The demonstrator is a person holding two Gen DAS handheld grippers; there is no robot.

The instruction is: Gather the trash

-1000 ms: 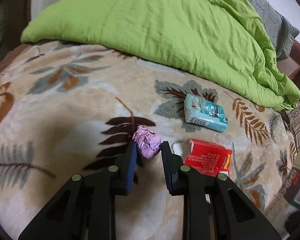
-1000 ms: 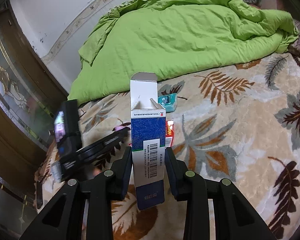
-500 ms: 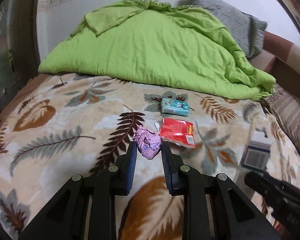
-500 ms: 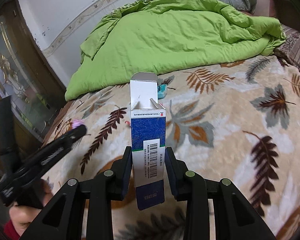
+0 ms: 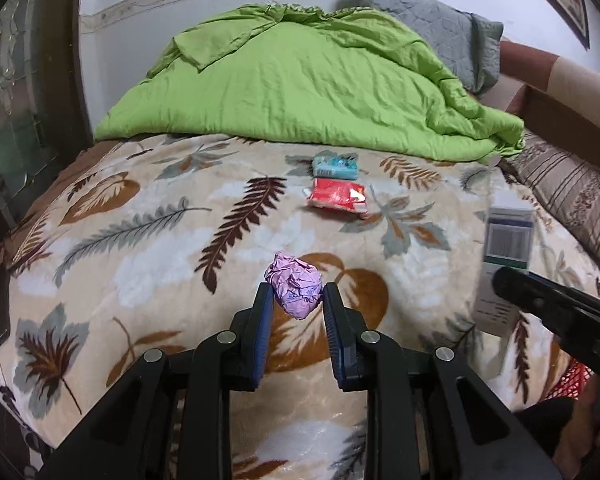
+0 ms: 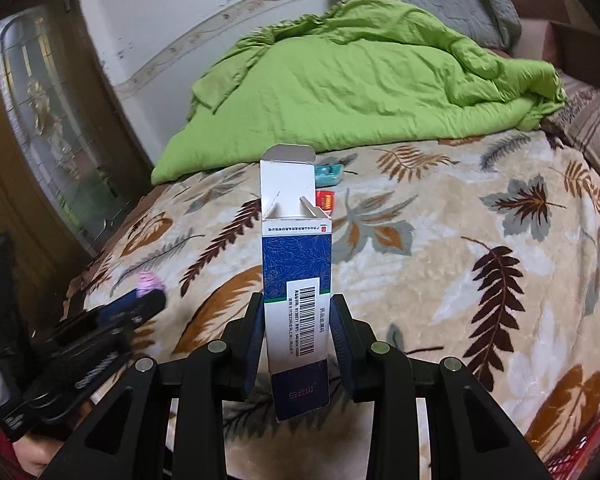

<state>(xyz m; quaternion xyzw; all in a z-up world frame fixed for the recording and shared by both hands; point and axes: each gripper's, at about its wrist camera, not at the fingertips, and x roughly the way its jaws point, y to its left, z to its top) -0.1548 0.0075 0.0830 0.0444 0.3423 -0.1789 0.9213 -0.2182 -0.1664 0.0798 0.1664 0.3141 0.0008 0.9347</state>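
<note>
My left gripper [image 5: 295,300] is shut on a crumpled pink paper ball [image 5: 296,286], held above the leaf-patterned blanket [image 5: 148,248]. My right gripper [image 6: 296,308] is shut on an open blue-and-white carton [image 6: 296,264] that stands upright between the pads. In the left wrist view that carton [image 5: 508,240] and the right gripper's black arm show at the right edge. A red packet [image 5: 337,199] and a teal tissue pack [image 5: 335,167] lie on the blanket further back; the right wrist view shows the red packet [image 6: 326,201] and teal pack [image 6: 329,172] behind the carton.
A rumpled green quilt [image 5: 300,88] covers the far half of the bed, with a grey pillow [image 5: 432,24] behind it. A dark wooden cabinet with glass [image 6: 40,128] stands at the left. Red mesh of a basket [image 5: 576,380] shows at the lower right.
Both grippers have pulled back from the bed's middle with their loads. The red packet and teal pack now lie much farther away, and the right gripper's carton has entered the left wrist view.
</note>
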